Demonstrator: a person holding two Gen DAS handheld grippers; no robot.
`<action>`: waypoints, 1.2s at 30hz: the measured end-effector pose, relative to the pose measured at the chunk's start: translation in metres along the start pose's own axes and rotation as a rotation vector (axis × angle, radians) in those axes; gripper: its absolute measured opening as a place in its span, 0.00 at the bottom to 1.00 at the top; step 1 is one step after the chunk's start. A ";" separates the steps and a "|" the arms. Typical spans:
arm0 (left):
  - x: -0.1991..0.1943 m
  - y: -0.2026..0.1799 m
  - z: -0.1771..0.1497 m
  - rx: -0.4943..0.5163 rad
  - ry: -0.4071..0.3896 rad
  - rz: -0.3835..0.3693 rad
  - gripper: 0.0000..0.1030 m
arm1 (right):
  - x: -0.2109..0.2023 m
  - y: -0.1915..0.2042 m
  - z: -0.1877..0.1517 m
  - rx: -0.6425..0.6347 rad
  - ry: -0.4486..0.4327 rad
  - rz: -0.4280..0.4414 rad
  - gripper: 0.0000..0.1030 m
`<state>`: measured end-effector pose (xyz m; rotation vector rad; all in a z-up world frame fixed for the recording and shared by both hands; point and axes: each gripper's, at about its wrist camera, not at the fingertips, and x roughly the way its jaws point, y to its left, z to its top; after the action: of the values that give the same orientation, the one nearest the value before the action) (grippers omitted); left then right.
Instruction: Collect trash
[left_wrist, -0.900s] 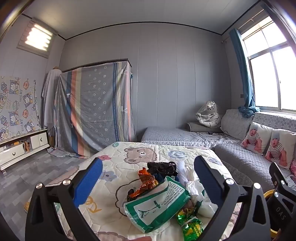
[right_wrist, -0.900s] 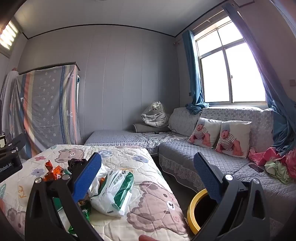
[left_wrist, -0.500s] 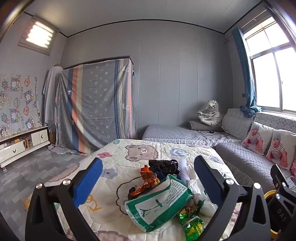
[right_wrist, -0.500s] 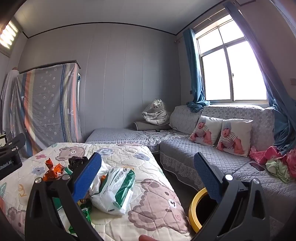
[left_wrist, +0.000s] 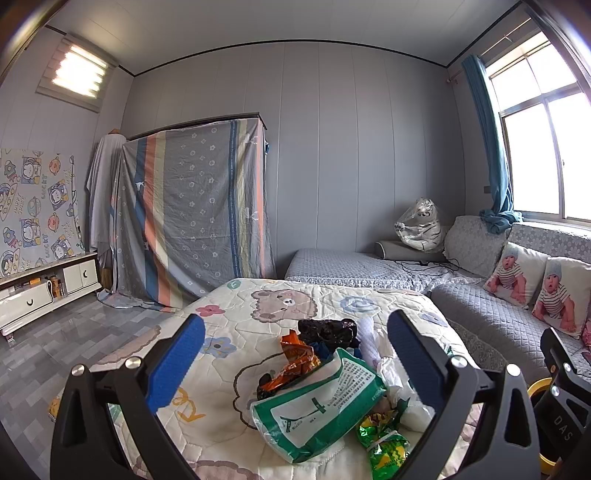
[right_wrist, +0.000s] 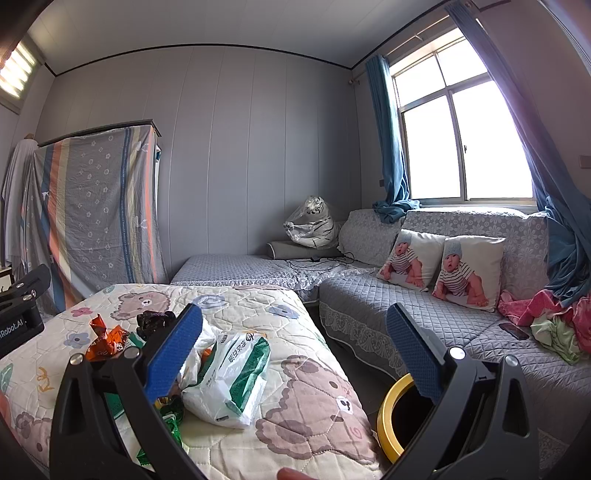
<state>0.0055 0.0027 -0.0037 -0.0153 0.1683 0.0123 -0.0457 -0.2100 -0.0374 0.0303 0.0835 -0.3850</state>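
A pile of trash lies on the bear-print quilt (left_wrist: 280, 302): a green-and-white plastic pack (left_wrist: 321, 402), an orange crumpled wrapper (left_wrist: 291, 362), a black wrapper (left_wrist: 327, 330), white crumpled plastic (left_wrist: 388, 365) and a green foil wrapper (left_wrist: 384, 443). My left gripper (left_wrist: 295, 363) hangs open just above the pile, with nothing touching its blue pads. In the right wrist view the green-and-white pack (right_wrist: 236, 373) and orange wrapper (right_wrist: 107, 338) lie at lower left. My right gripper (right_wrist: 293, 360) is open and empty, over the quilt's right edge. A yellow-rimmed bin (right_wrist: 395, 413) stands on the floor beside the bed.
A grey quilted corner sofa (right_wrist: 369, 306) with two baby-print cushions (right_wrist: 443, 266) runs along the right wall under the window. A striped sheet covers a wardrobe (left_wrist: 192, 214) at the back left. A low white cabinet (left_wrist: 40, 291) stands at far left. A phone (right_wrist: 513, 330) lies on the sofa.
Both views have tilted slightly upward and drawn a little nearer the trash pile. Both grippers stay open and empty; the trash has not moved.
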 end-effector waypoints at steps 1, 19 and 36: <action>0.000 0.000 0.000 0.001 0.000 0.000 0.93 | -0.002 -0.005 0.001 0.001 0.003 0.001 0.93; 0.000 0.000 0.002 0.002 0.002 0.000 0.93 | -0.003 -0.004 0.003 -0.001 0.005 0.000 0.93; 0.005 0.000 0.003 0.010 0.003 -0.006 0.93 | 0.001 -0.003 0.006 0.003 0.007 0.005 0.93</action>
<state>0.0105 0.0025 -0.0019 -0.0057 0.1711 0.0054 -0.0460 -0.2137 -0.0312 0.0346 0.0899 -0.3799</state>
